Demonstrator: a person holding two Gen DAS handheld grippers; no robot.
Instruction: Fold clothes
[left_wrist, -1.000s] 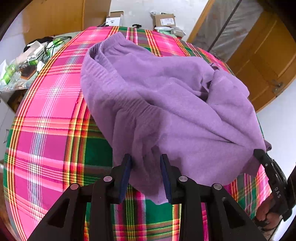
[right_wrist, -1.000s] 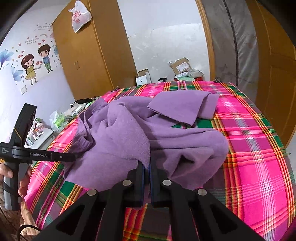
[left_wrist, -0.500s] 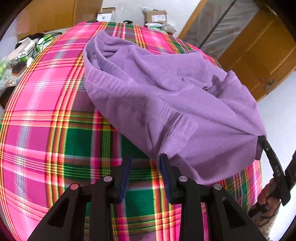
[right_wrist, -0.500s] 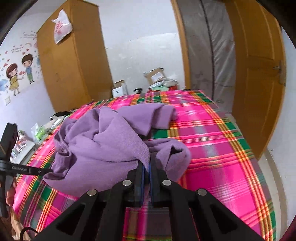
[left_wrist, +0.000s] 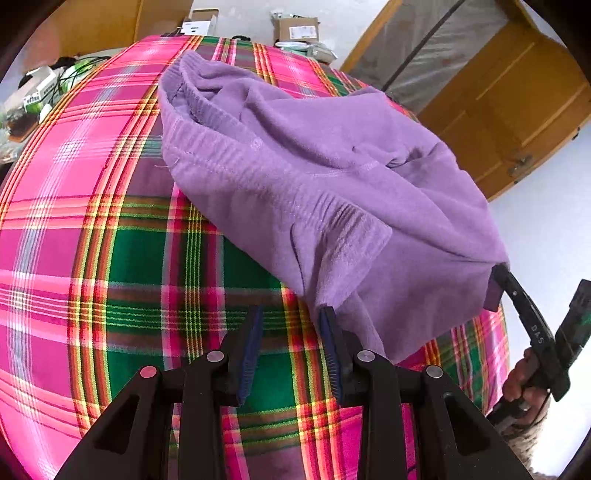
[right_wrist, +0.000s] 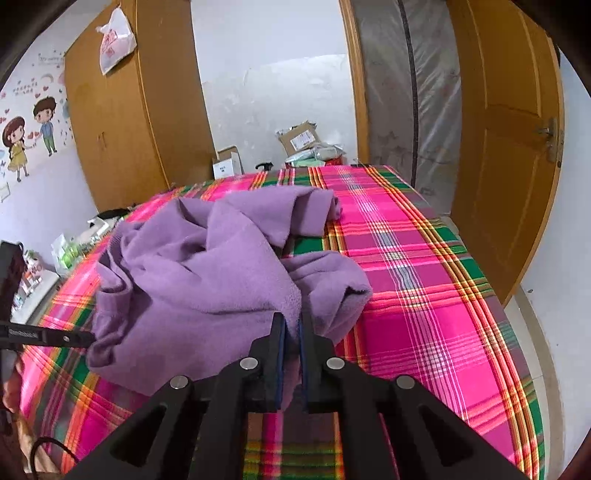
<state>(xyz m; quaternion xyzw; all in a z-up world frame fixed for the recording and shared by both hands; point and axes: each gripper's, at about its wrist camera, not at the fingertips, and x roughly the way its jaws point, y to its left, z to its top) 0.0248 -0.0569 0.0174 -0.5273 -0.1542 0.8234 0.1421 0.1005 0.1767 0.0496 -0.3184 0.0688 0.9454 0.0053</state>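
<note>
Purple garment, fleecy, with a ribbed gathered band; lies crumpled on the plaid bed, bulk ahead of both sets of jaws. Looks soft and limp, light to moderate in weight, not slippery; my read is that it will sag and drag wherever unsupported, and nothing about it is fragile.

Right gripper: jaws nearly closed, pinching a fold of fleece between them; cloth bunches just ahead and to either side. Which part of the garment this fold is, cannot tell.

Left gripper: jaws wide apart, nothing between them, bare plaid showing in the gap. Garment's near edge hangs just past the right-hand jaw, touching or nearly so.

Best hold, in my judgement: the stitched band corner just ahead-right of the left jaws, firmer than loose fleece, less likely to slip. Take a single layer if possible.
</note>
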